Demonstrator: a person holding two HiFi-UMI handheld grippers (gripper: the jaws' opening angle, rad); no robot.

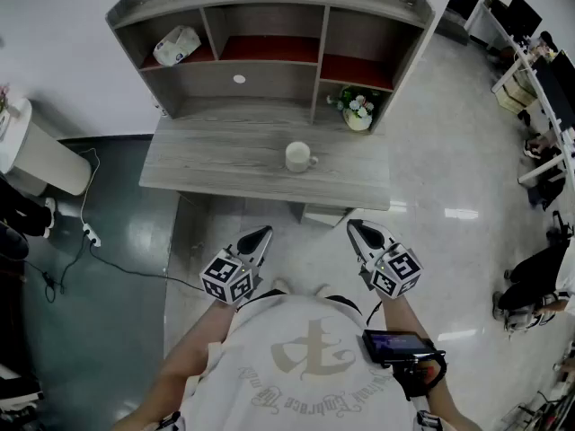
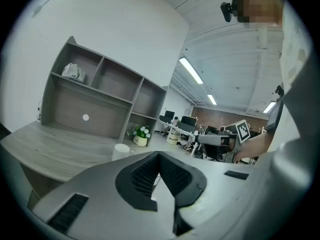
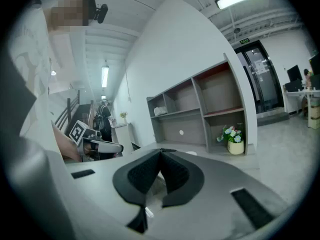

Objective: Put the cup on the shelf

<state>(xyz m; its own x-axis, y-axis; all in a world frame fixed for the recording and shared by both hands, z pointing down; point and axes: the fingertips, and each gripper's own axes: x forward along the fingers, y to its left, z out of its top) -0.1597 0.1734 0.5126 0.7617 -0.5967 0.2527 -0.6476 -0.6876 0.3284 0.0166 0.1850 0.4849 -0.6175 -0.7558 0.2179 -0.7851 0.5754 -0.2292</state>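
While left hand-held gripper point(image 1: 266, 232) and right hand-held gripper point(image 1: 351, 225) hang closed and empty short of the grey wooden desk point(image 1: 216, 169), the white handled cup point(image 1: 298, 157) stands mid-desk, so open one wide first, approach level, clear of handle.

Wall: you face a plain white wall point(image 1: 63, 34) behind the desk.
Floor: the glossy floor point(image 1: 449, 241) is pale on your right and darker grey on your left.
Furniture: a grey wooden desk point(image 1: 207, 173) stands ahead of you, with a shelf point(image 1: 269, 79) on its back edge. More office desks point(image 1: 539, 97) stand far to your right.
Light: long ceiling lamps point(image 2: 192, 71) are lit.
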